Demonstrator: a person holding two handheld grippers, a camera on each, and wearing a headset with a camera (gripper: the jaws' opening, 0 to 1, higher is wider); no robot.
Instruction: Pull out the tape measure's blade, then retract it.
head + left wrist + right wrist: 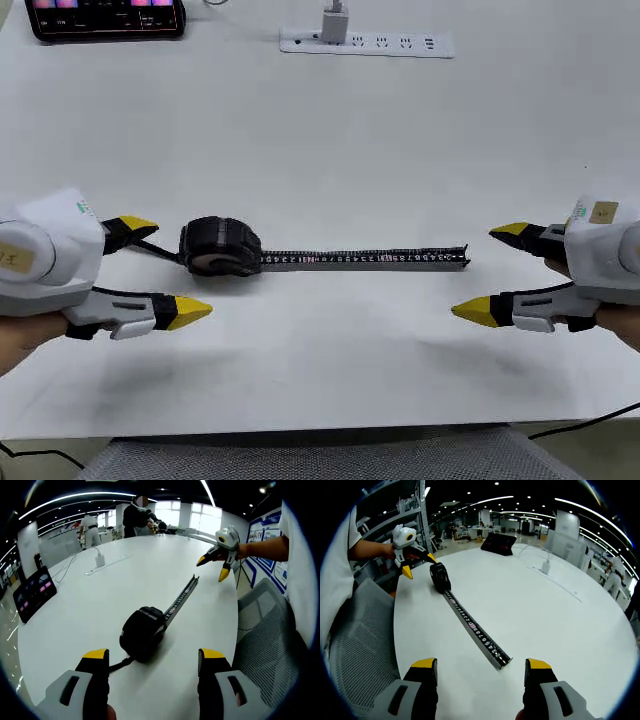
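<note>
At the left gripper [170,267], jaws spread wide, nothing held. Just ahead of its yellow tips sits the black tape measure case [220,246], flat on the white table [320,130], with its strap [158,250] trailing back toward the jaws. Out of the case runs the blade [365,259], drawn out straight and lying flat on the tabletop, pointing toward the right gripper [487,270]. Likewise spread wide and empty there; hangs a little short of the blade's end hook [465,255], clear of it. Farther back, near the table's far edge, a white power strip [365,42] with a plugged-in charger [335,22], and a dark tablet [105,17] with a lit screen. At the near edge, a grey mesh chair [300,462].
</note>
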